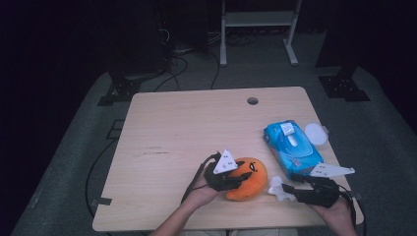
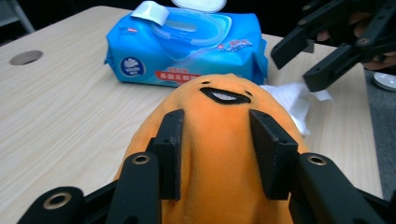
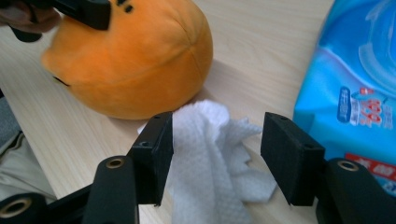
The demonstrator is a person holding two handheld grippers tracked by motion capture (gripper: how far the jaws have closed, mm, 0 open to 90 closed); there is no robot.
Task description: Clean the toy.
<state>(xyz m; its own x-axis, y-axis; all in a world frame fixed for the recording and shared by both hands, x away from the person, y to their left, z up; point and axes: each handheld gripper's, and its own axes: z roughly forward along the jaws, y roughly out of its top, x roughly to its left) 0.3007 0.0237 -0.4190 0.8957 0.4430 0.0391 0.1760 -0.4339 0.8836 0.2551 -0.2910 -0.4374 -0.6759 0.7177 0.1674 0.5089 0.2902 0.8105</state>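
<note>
left tool [image 1: 235, 181] clamps the orange plush [image 1: 250, 178] steady at lower centre so the open right tool [image 1: 289, 190] can grab the wipe [image 1: 278, 188].

Left gripper [image 2: 215, 154] clamped on orange plush toy [image 2: 219, 140]; wipes pack [image 2: 187, 51] beyond.

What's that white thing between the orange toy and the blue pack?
A crumpled white wipe lies on the table between the orange toy and the blue pack. The right gripper view shows it best, between the right gripper's open jaws.
</note>
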